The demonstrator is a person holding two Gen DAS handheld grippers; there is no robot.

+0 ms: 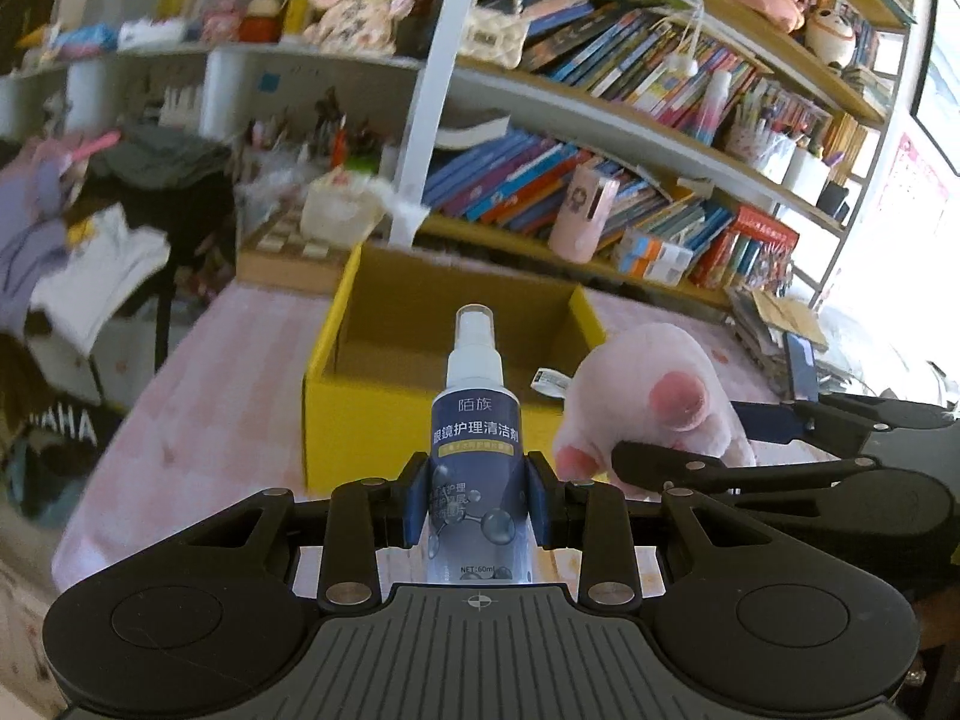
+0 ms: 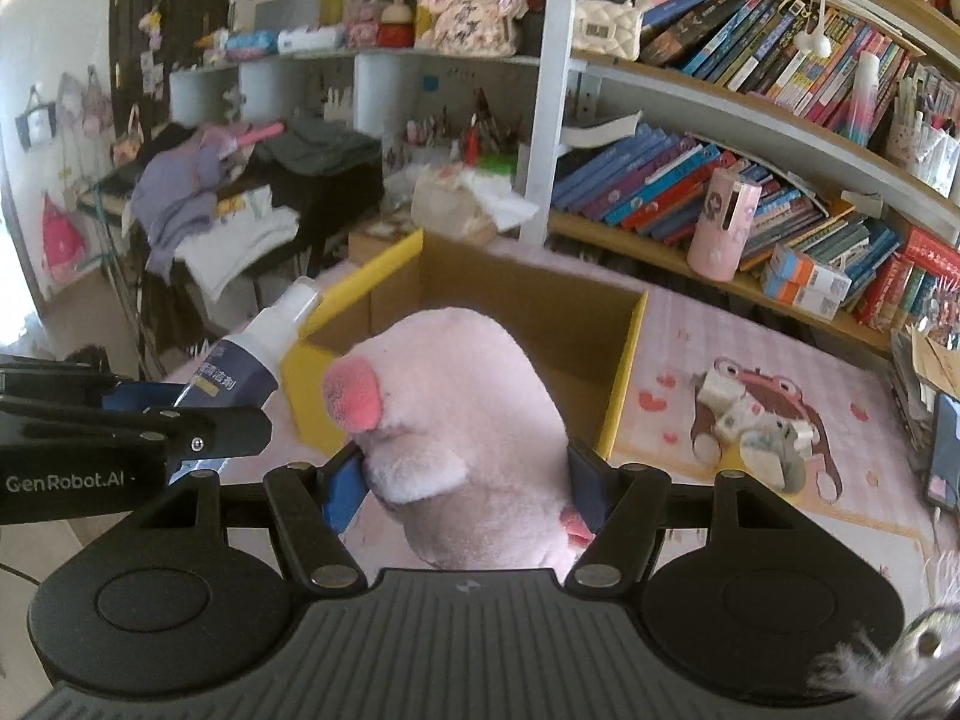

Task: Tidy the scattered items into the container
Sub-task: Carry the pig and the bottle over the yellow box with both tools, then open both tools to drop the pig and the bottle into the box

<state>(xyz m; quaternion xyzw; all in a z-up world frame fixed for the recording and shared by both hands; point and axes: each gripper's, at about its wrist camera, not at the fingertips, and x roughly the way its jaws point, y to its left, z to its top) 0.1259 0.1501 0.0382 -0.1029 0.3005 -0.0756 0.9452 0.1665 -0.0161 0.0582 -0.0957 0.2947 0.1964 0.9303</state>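
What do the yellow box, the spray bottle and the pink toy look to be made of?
Yellow box: cardboard, yellow outside, plain brown matte inside, with thin creased walls.
Spray bottle: apparently plastic, with a white neck, clear cap and glossy printed navy label.
Pink toy: plush fabric, fuzzy pile, darker pink patches.

We list a navy spray bottle (image 1: pixel 475 450) with white cap and white lettering, a pale pink plush toy (image 2: pixel 474 420) with deeper pink paws, a yellow box (image 1: pixel 384 396) lined brown, and a pink checked tablecloth (image 2: pixel 750 348).
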